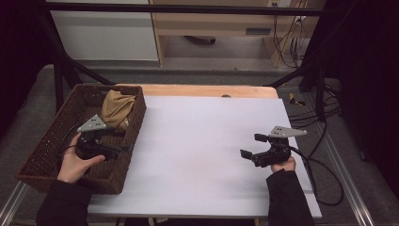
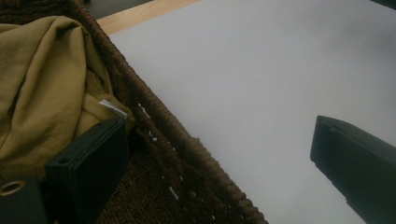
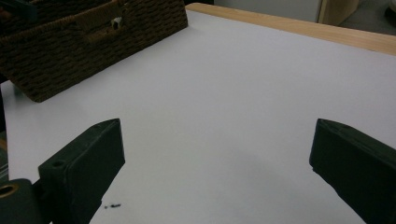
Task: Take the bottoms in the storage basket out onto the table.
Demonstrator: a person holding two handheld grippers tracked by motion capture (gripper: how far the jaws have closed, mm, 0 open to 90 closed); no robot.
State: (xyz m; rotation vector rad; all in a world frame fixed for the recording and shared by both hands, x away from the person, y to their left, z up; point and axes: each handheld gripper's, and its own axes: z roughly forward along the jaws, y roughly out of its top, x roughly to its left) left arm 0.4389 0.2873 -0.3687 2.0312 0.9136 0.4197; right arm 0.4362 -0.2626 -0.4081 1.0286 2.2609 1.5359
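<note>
Since the left gripper straddles the wicker basket's rim with jaws spread, it seems poised for the mustard cloth bunched beside its inner jaw (tag showing). Well apart, the right gripper idles, jaws spread over bare white tabletop.

You see a white sheet covering a wooden table; cables hang beyond it.

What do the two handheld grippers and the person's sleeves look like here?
Left gripper and right gripper are black, with blocky rectangular jaws, each topped by a grey three-cornered plate with small holes and trailing a black cable. The person wears dark long sleeves.
</note>
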